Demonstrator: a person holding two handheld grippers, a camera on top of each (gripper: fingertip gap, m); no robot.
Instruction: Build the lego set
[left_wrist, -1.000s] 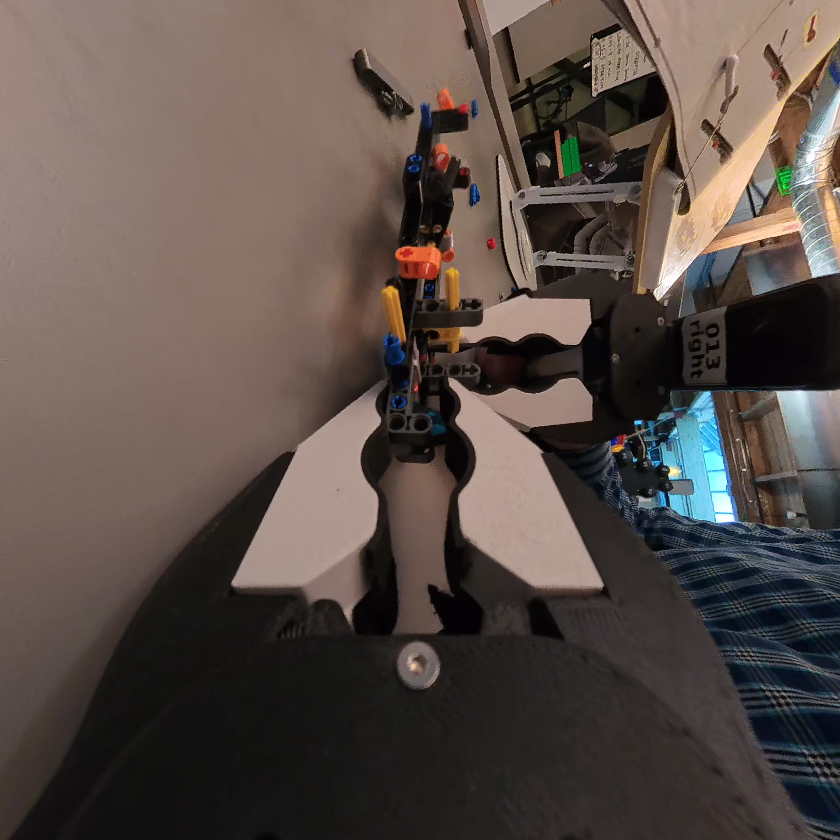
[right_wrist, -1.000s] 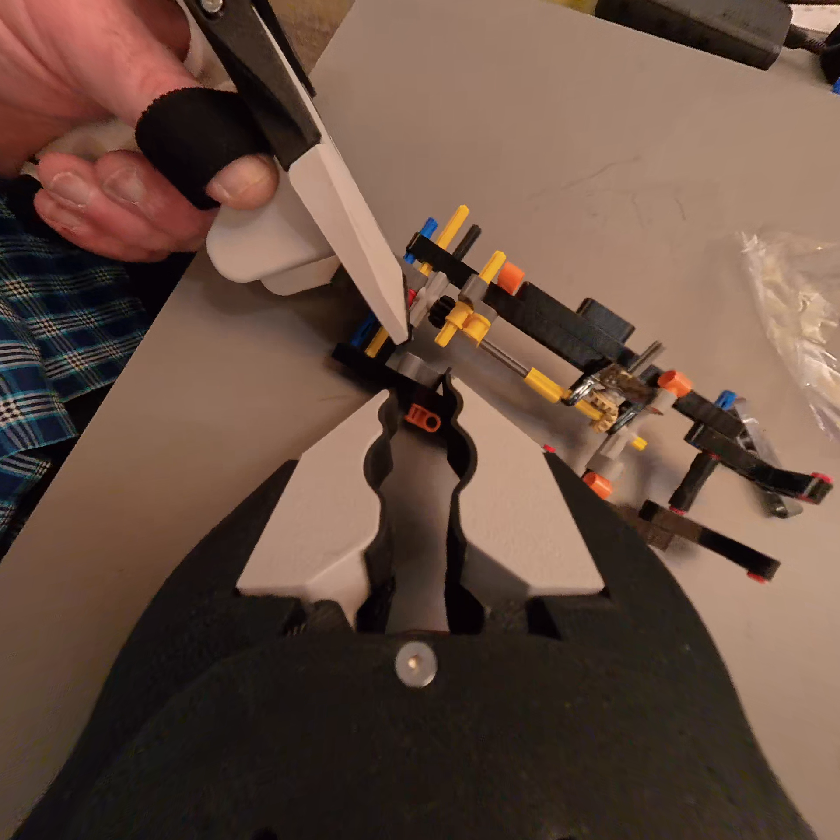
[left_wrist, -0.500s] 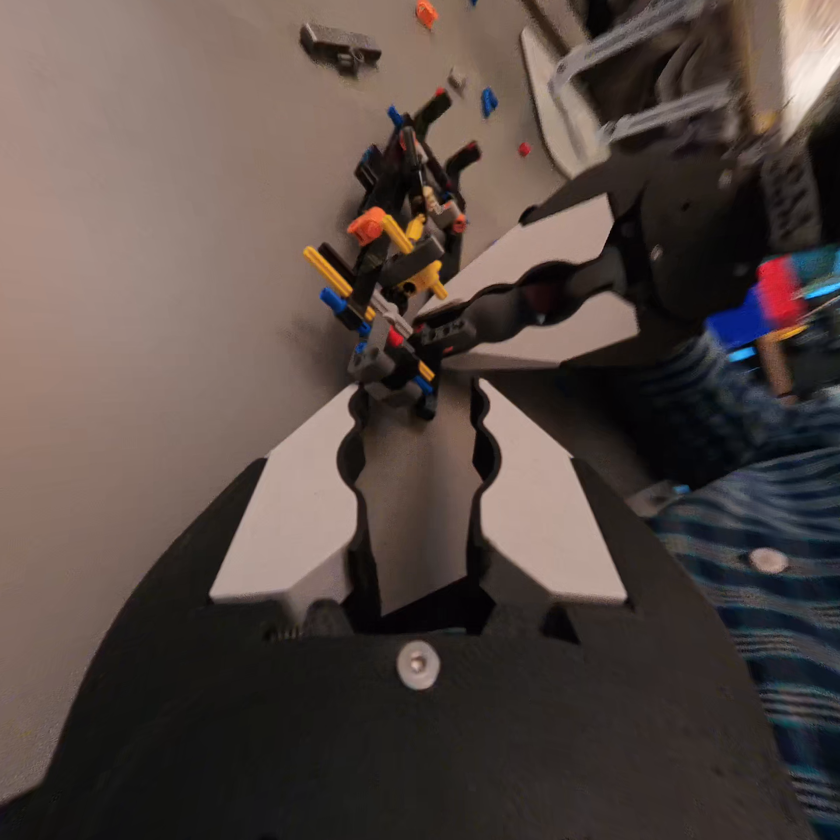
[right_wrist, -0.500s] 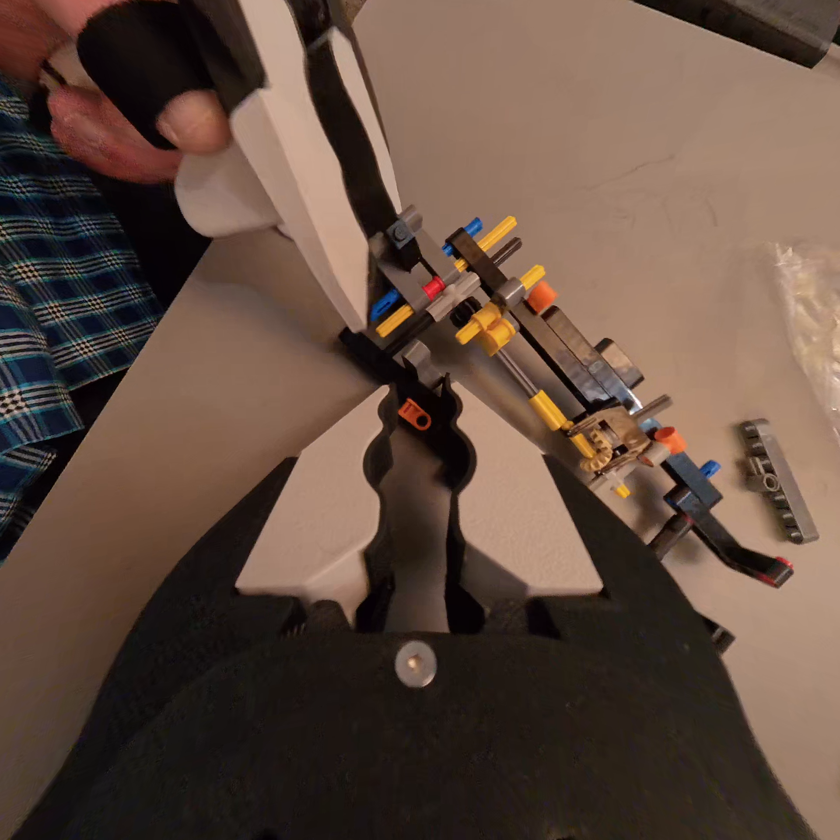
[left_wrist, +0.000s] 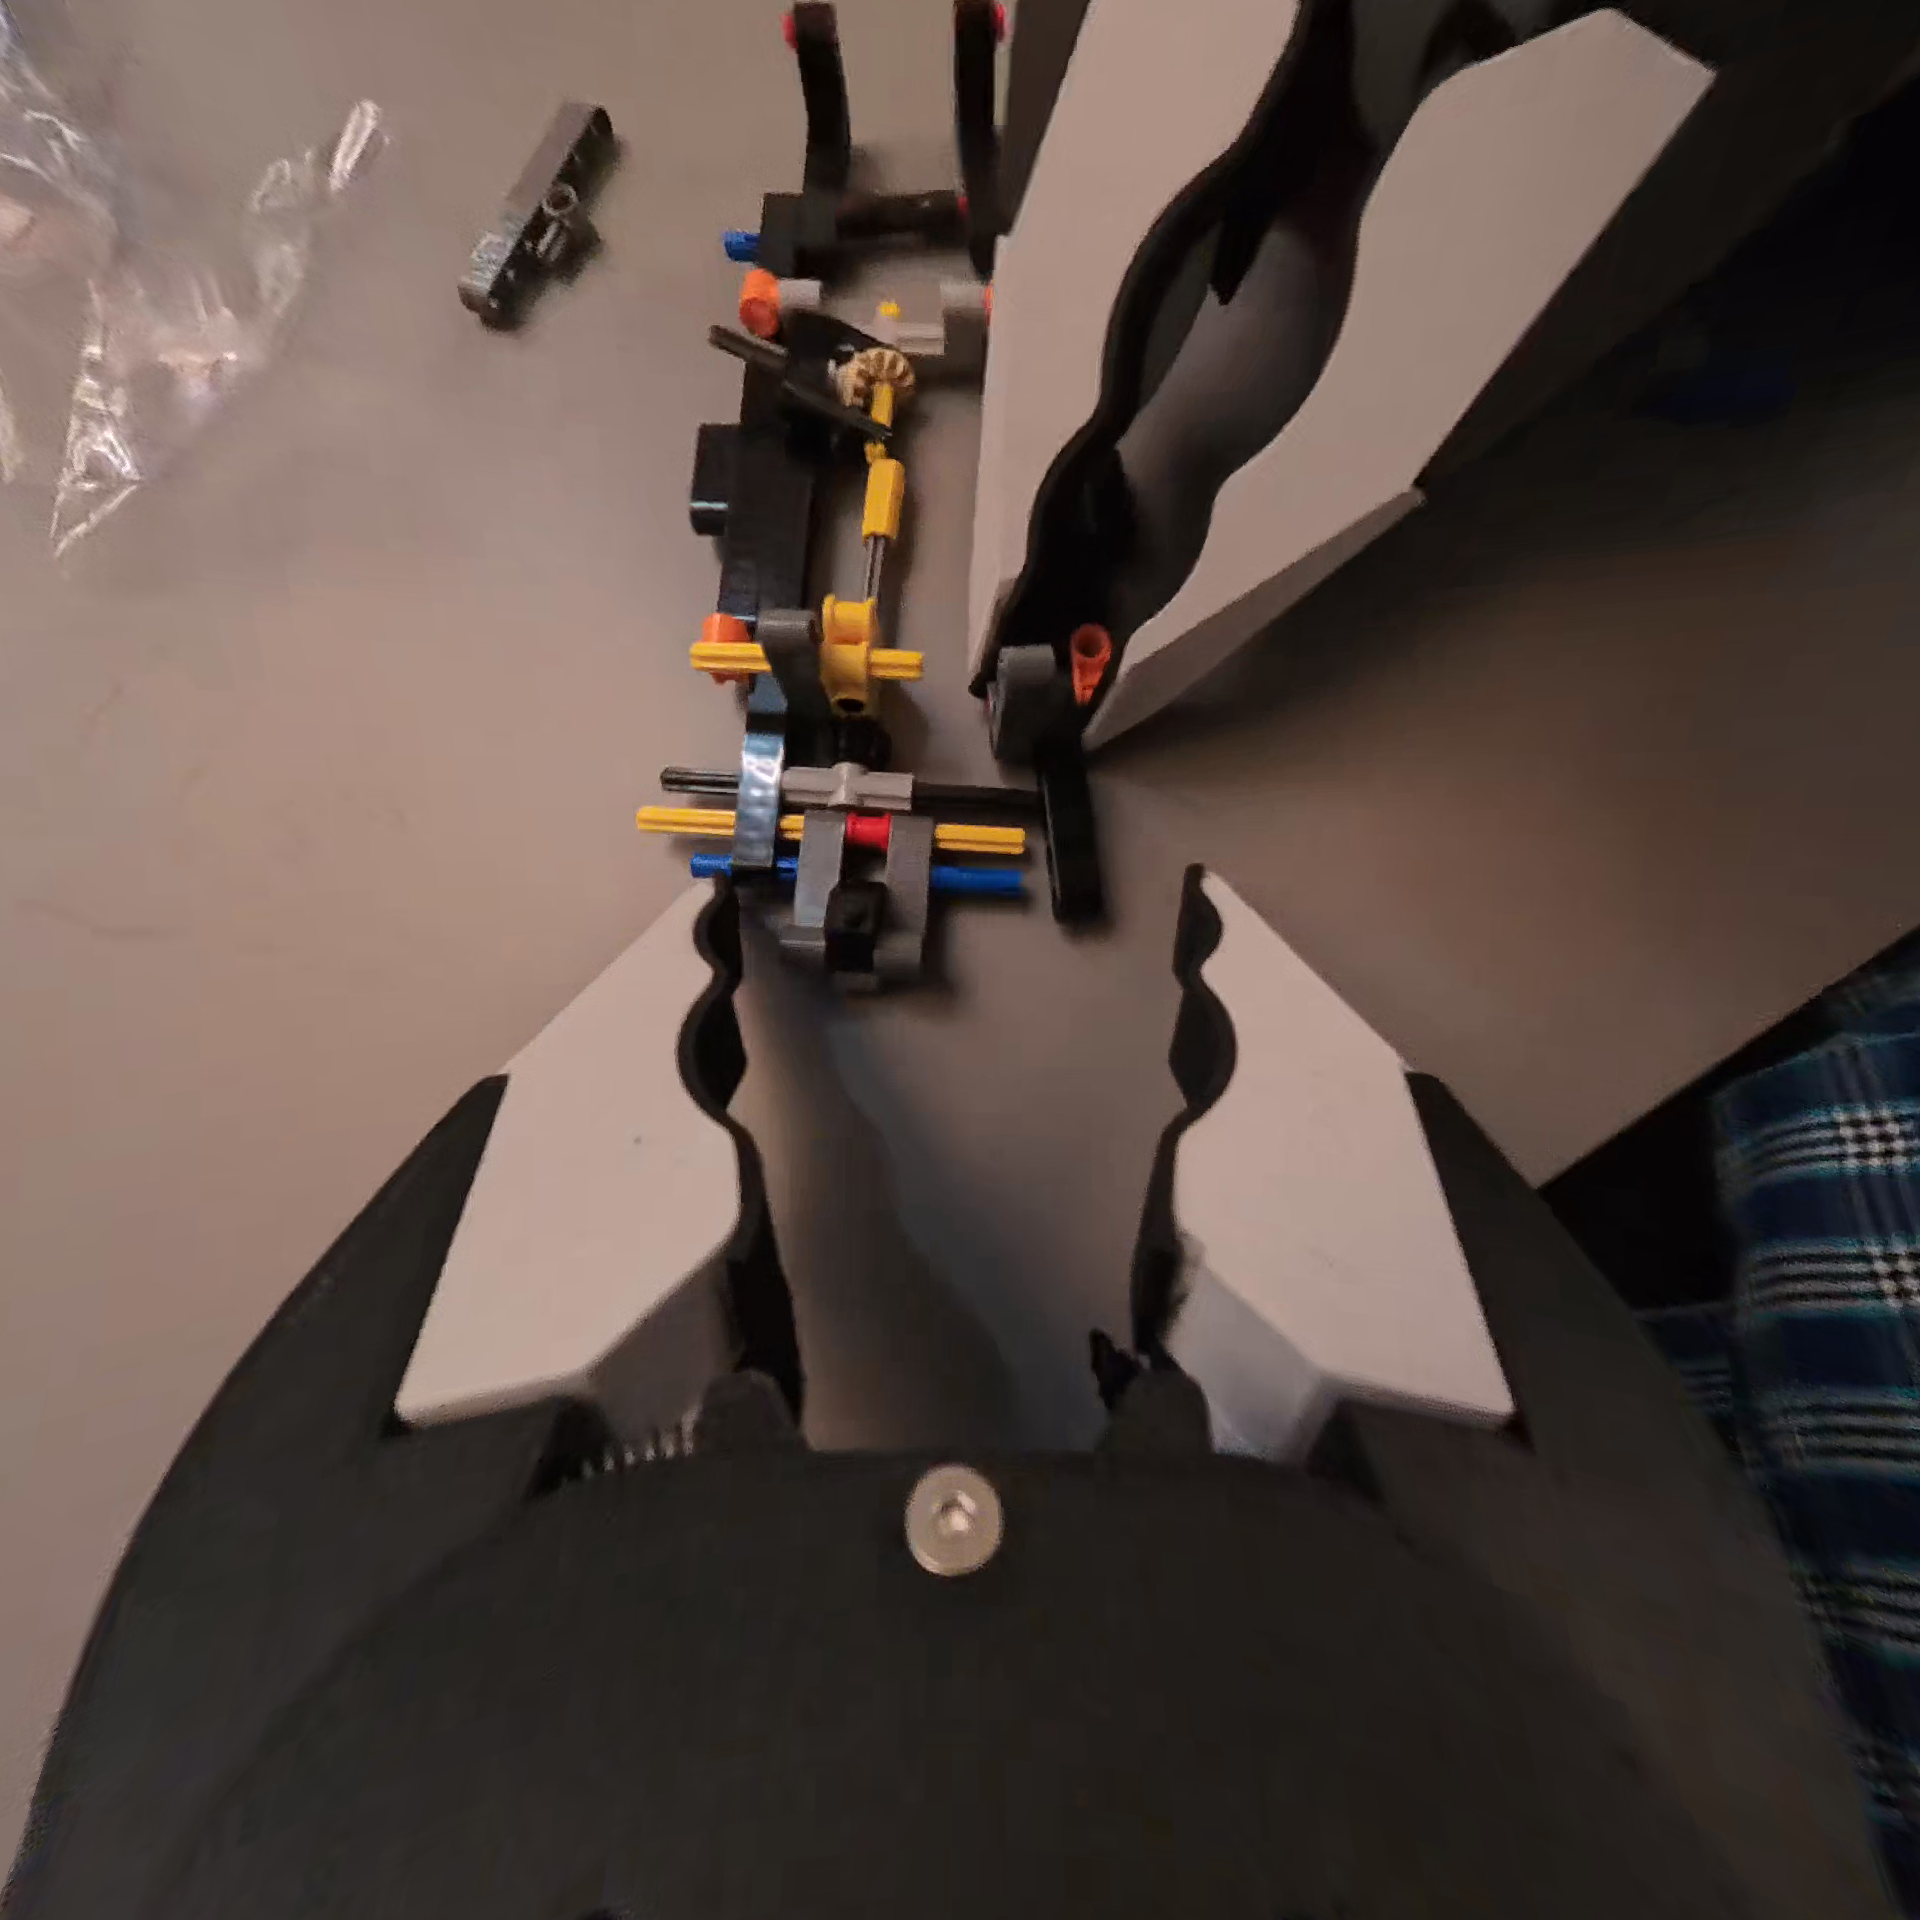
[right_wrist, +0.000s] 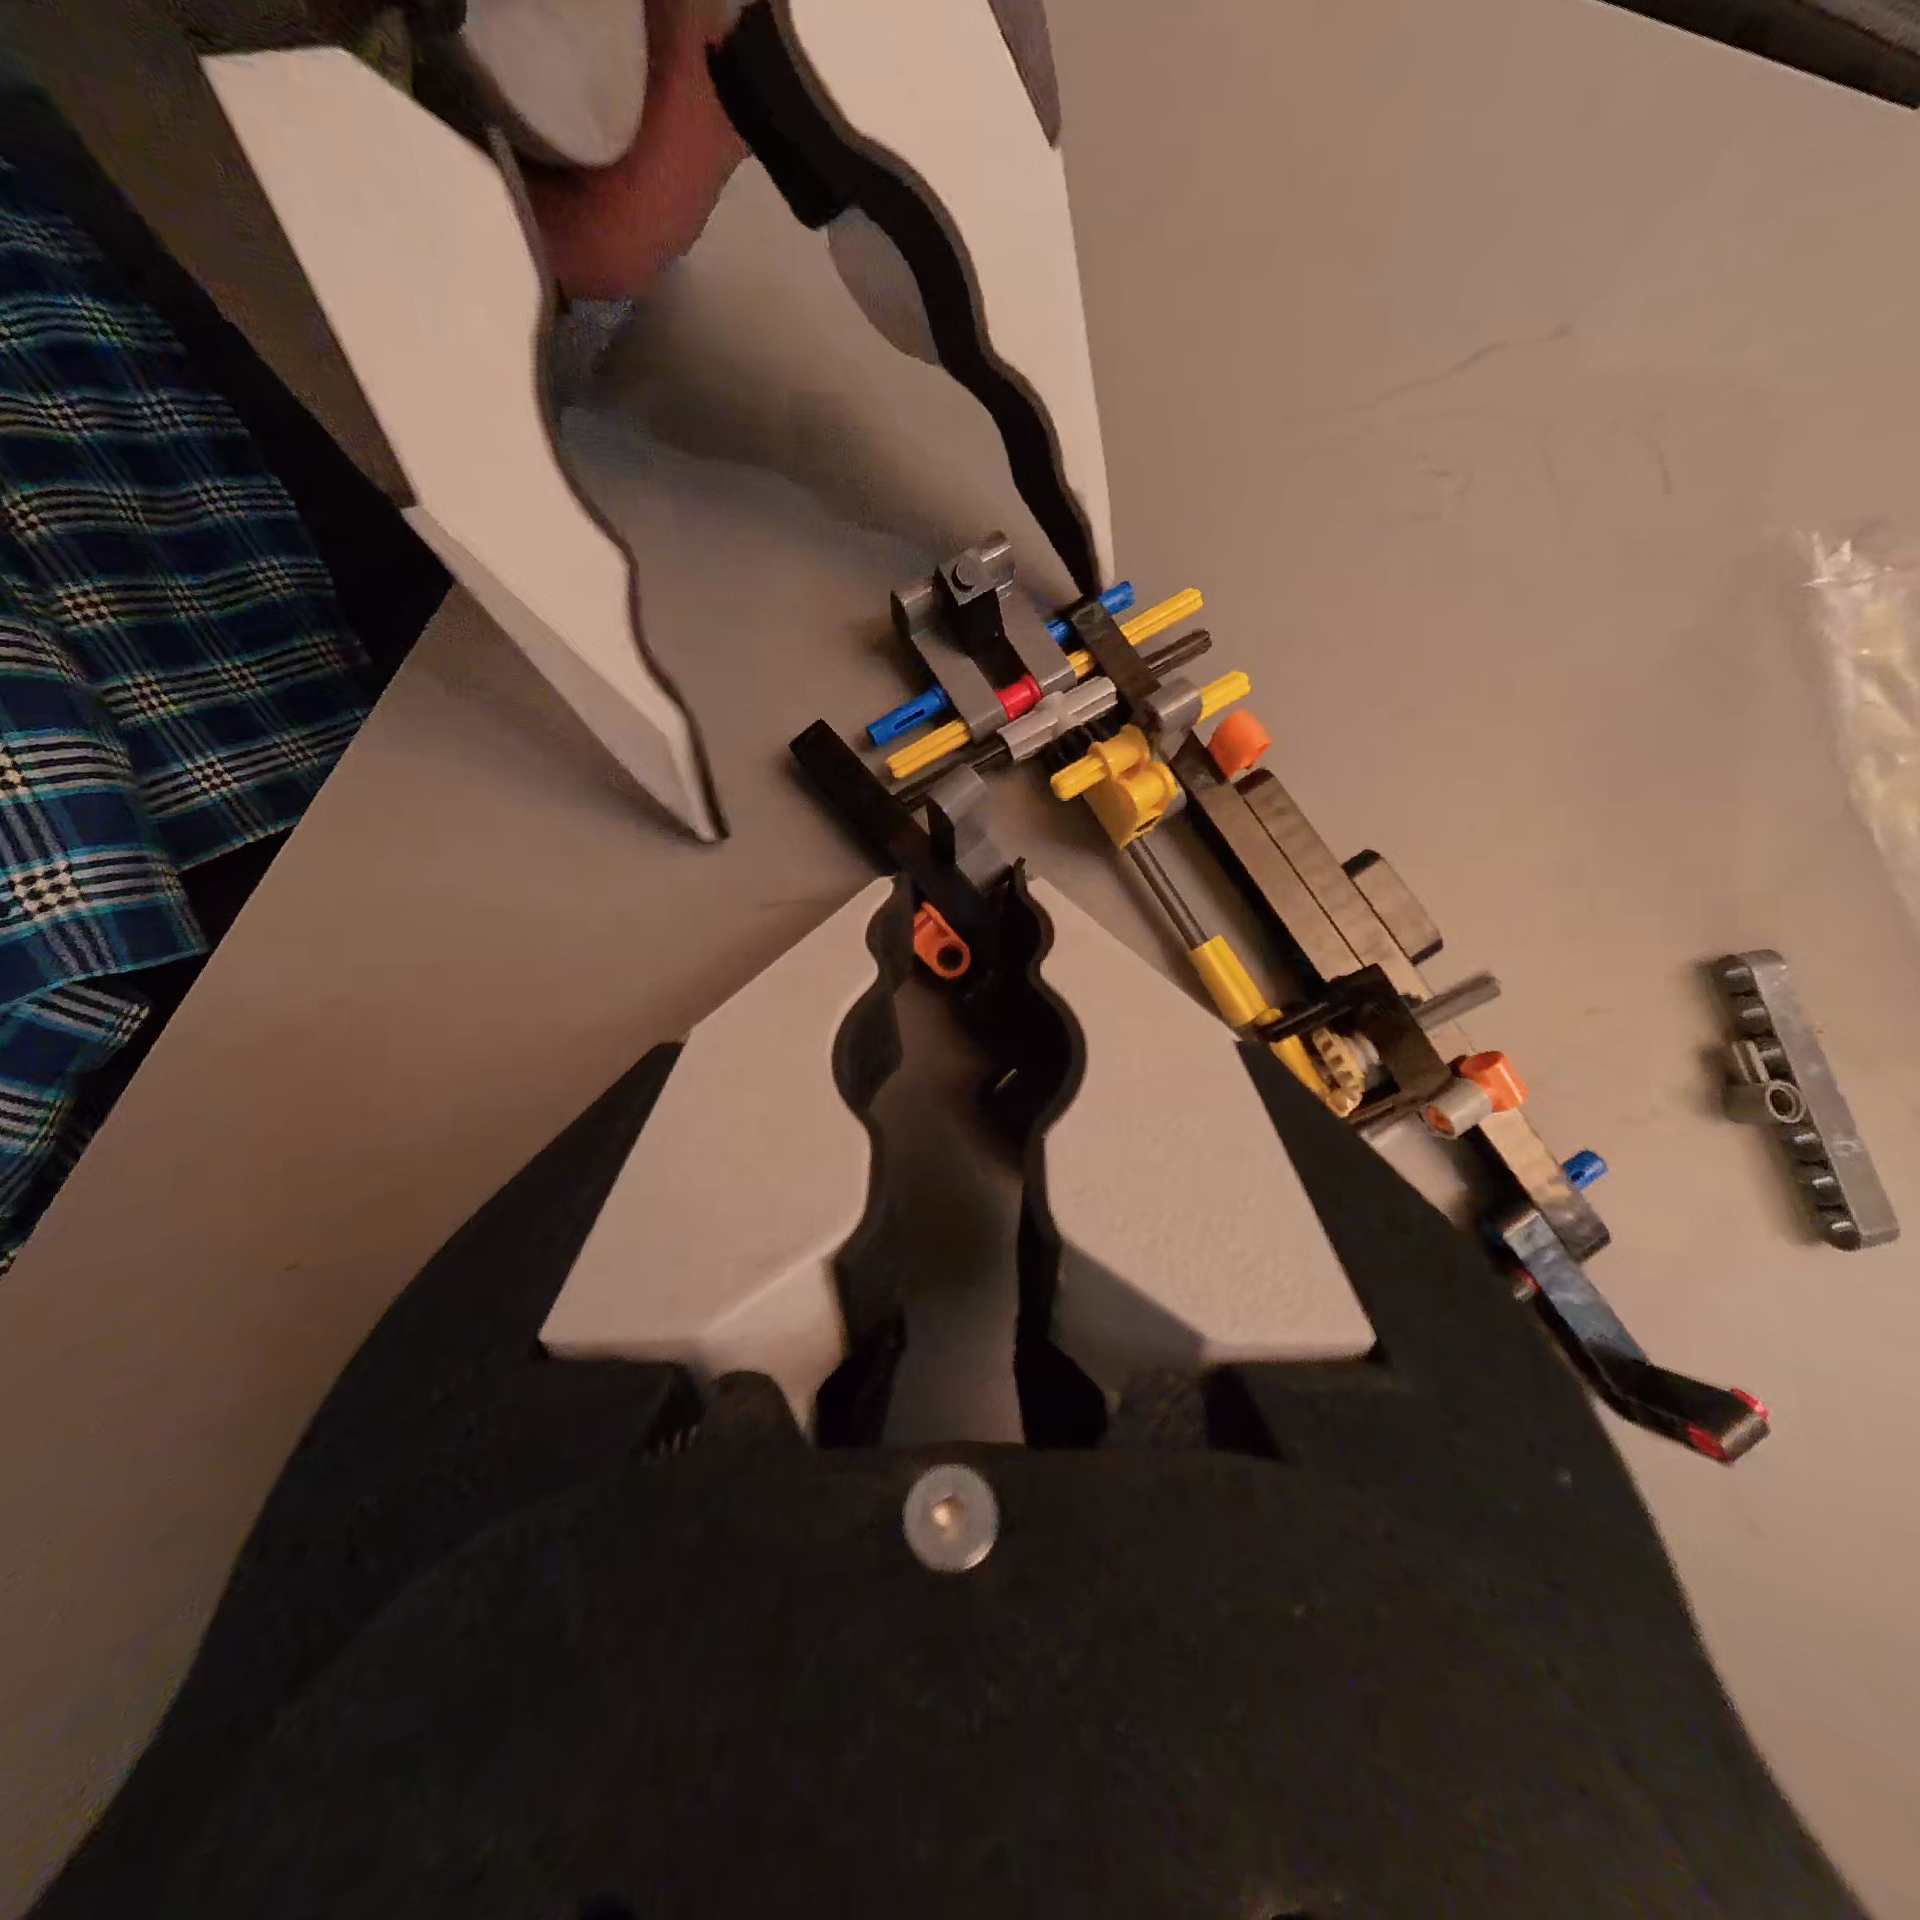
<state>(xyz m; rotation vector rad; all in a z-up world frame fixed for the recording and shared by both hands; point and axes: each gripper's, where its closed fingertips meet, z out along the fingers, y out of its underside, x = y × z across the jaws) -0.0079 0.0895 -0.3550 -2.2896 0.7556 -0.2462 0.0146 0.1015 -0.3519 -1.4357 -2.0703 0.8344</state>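
The lego chassis (left_wrist: 821, 644) lies on the tabletop (left_wrist: 312, 727), mid-frame. The right gripper (right_wrist: 961, 894) pinches its black side beam (left_wrist: 1070, 821), while the left gripper (left_wrist: 956, 904) hangs spread wide, empty. Steady the beam; close the left fingers squarely on the near end.

Right gripper (right_wrist: 951, 894) pinched on the near end of the lego model (right_wrist: 1132, 821), a small orange connector (right_wrist: 942, 943) showing between its closed tips; model lying flat on the grey table (right_wrist: 1403, 364), stretched diagonally toward lower right; left gripper (right_wrist: 904, 707) reaching in from above, fingers spread wide, one tip touching the blue and yellow axles; loose grey beam (right_wrist: 1792, 1096) apart to the right; clear plastic bag (right_wrist: 1870, 665) at the right edge; plaid sleeve (right_wrist: 135, 582) at left.
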